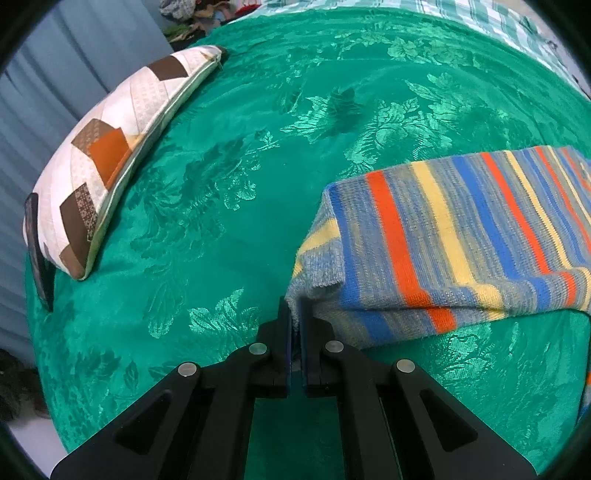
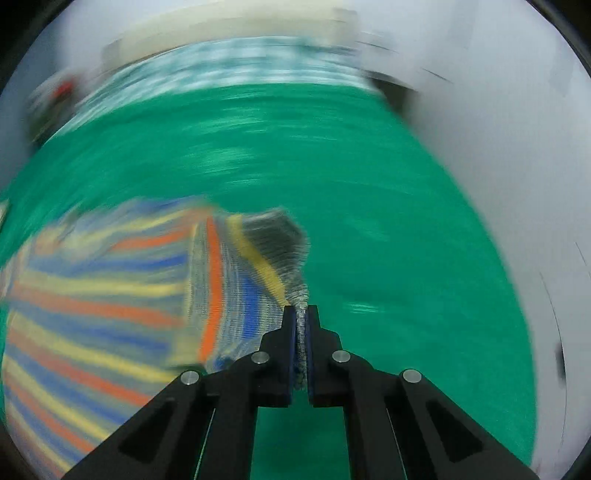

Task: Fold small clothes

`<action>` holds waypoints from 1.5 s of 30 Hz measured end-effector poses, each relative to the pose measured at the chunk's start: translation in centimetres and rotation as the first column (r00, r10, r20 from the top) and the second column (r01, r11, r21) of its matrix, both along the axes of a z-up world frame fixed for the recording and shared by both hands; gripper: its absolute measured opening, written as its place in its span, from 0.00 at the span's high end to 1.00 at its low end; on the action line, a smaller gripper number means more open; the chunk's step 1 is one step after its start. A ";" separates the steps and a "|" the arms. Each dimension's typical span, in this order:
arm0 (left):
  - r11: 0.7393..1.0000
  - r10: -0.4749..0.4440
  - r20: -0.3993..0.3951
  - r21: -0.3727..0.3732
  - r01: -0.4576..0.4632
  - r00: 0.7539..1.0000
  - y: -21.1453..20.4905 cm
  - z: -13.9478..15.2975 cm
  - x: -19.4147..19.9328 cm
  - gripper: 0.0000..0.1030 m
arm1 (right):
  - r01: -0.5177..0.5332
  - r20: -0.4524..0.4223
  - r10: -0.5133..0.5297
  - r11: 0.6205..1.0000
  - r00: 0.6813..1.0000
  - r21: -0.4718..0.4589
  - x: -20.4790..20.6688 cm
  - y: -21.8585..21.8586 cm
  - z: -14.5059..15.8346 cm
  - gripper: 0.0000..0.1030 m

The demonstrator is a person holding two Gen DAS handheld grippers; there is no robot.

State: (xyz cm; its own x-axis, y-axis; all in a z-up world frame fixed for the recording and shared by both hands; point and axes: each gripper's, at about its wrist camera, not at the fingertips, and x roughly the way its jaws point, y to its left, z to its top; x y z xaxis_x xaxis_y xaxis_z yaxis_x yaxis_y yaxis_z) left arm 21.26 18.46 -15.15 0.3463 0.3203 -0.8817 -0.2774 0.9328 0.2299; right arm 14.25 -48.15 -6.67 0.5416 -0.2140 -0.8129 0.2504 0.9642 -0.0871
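A small striped knit garment (image 1: 461, 236), in grey-blue, orange, yellow and blue bands, is held above a green patterned bedspread (image 1: 229, 155). My left gripper (image 1: 294, 314) is shut on its near left corner, and the cloth stretches away to the right with its lower edge lifted. In the blurred right wrist view the same striped garment (image 2: 110, 295) spreads to the left. My right gripper (image 2: 301, 317) is shut on a bunched grey edge of it, which shows between the jaws.
A patchwork cushion (image 1: 110, 147) in white, brown and orange lies along the left edge of the bed, with a dark flat object (image 1: 37, 251) at its near end. A checked cloth (image 1: 480, 18) and a pile of clothes (image 1: 199, 14) lie at the far side. White wall (image 2: 498, 110) to the right.
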 end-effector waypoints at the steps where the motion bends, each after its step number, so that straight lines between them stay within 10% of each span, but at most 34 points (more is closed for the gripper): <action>1: 1.000 0.001 -0.004 0.004 -0.001 1.000 -0.2 0.0 -0.1 0.98 | 0.072 -0.009 -0.072 0.997 0.997 0.013 -0.5 -2.7 -0.3 0.96; 8: 1.000 -0.008 -0.043 0.030 0.009 0.999 -0.9 0.2 0.6 0.98 | 0.250 -0.118 -0.246 0.968 0.962 0.019 -2.6 -10.6 -4.6 0.96; 27: 0.998 -0.030 -0.050 0.053 0.033 0.998 -1.9 0.1 0.3 0.98 | 0.271 -0.222 -0.302 0.949 0.927 -0.162 -3.4 -12.5 -7.7 1.00; 35: 1.000 0.001 0.007 0.003 -0.001 1.000 -0.7 0.4 -0.2 0.97 | 0.306 -0.145 -0.305 0.952 0.941 -0.016 -6.2 -15.1 -7.2 0.95; 38: 0.991 0.082 0.057 -0.108 -0.076 0.995 1.3 1.5 -2.0 0.59 | 0.317 -0.124 -0.311 0.948 0.942 0.033 -8.0 -15.9 -6.3 0.44; 39: 0.984 0.121 0.063 -0.141 -0.111 0.991 2.3 2.0 -2.9 0.29 | 0.315 -0.111 -0.310 0.949 0.944 0.029 -8.8 -15.9 -5.7 0.28; 40: 0.973 0.163 0.066 -0.175 -0.149 0.984 3.5 2.5 -4.1 0.14 | 0.307 -0.093 -0.305 0.951 0.948 0.011 -9.5 -16.0 -5.1 0.28; 45: 0.973 0.144 0.103 -0.195 -0.122 0.984 5.2 4.9 -7.4 0.20 | 0.246 -0.061 -0.250 0.967 0.966 -0.066 -10.2 -16.0 -2.3 0.28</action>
State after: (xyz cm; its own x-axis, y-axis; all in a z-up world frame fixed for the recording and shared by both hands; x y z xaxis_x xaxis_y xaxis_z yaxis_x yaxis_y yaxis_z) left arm 13.83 23.64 -10.27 0.4146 0.2036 -0.8869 -0.4166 0.9090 0.0139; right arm 4.02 -64.12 -9.01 0.4087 -0.3824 -0.8287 0.4728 0.8654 -0.1662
